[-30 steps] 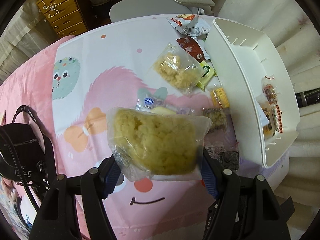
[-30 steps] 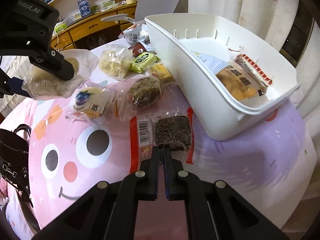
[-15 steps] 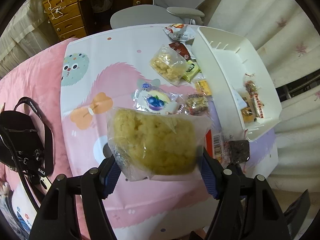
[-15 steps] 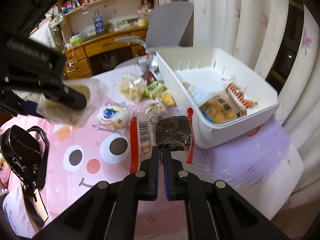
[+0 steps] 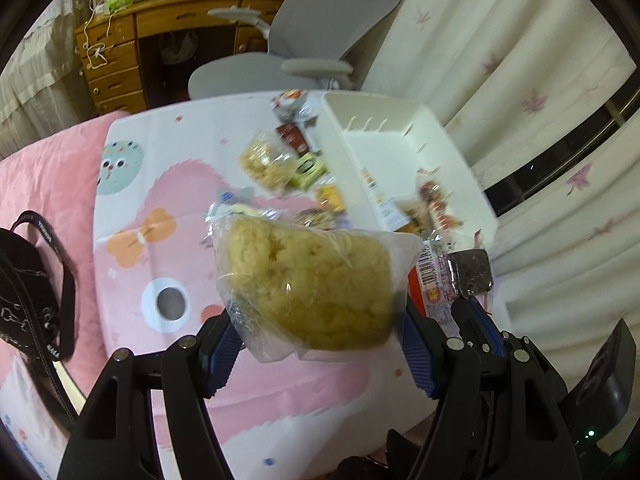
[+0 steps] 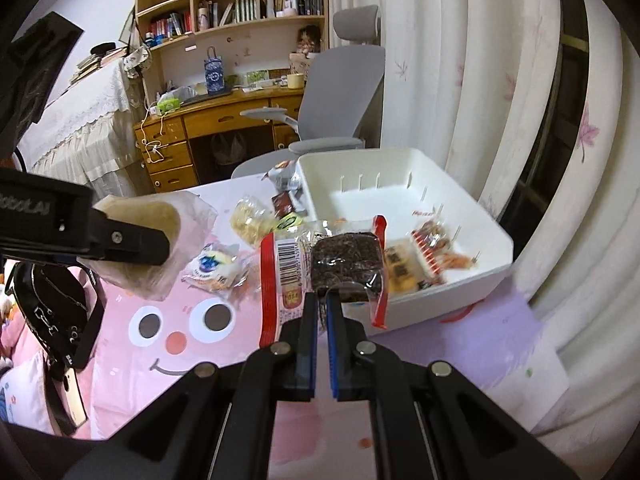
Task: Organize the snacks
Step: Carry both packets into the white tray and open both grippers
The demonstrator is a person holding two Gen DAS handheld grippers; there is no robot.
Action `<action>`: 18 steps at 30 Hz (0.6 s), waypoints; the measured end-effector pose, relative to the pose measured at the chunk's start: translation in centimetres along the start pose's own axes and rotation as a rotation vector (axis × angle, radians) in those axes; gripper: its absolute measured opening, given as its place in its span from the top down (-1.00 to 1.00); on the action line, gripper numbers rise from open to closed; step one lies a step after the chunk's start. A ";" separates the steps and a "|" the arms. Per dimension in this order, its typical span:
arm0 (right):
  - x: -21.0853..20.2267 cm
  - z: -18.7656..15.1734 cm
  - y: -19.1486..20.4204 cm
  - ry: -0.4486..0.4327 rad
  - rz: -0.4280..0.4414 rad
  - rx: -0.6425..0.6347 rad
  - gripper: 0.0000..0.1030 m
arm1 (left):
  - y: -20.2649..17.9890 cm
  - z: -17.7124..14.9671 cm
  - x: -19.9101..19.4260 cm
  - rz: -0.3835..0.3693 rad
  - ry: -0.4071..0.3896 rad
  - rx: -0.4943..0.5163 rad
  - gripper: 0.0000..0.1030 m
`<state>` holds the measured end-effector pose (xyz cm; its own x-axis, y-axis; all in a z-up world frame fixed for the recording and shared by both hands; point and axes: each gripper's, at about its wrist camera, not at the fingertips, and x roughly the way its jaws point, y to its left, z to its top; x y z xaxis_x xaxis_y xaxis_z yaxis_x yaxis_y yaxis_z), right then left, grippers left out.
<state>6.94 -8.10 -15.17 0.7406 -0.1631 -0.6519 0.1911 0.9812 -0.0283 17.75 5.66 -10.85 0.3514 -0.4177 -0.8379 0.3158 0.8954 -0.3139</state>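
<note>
Cake [image 5: 312,288] in clear wrap fills the left claw [image 5: 316,344], jaws clamped on its sides, long axis across them, held above the counter [image 5: 132,264]. Right claw [image 6: 322,300], jaws nearly shut, pinches a dark bar's [image 6: 344,258] wrapper edge; the bar points away toward the bin [image 6: 472,280]. Both are mid-carry; next, I judge, comes lowering each into the bin beyond.

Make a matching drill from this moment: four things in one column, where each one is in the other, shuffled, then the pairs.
Things:
1. yellow cake
2. dark bar
3. blueberry packet
4. sausage pack

Places:
A. lying on the tablecloth
B. inside the white bin
C. pinched in the right gripper
D. clamped in the left gripper

Pairs: 1-D, 2-C, 3-A, 4-B
</note>
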 end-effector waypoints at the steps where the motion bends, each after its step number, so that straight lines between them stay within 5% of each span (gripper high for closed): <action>1: -0.2 0.3 -0.8 -0.010 0.001 -0.023 0.92 | -0.7 0.1 -0.1 -0.005 -0.014 -0.011 -0.35; 18: 1.2 4.5 -13.5 -0.043 0.109 -0.156 0.92 | -12.0 2.4 3.6 -0.017 -0.125 -0.090 -0.35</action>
<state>8.14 -21.98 -12.13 0.7791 -0.0563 -0.6244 0.0087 0.9968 -0.0790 17.37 -6.98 -9.03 0.4556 -0.4438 -0.7717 0.2444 0.8959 -0.3709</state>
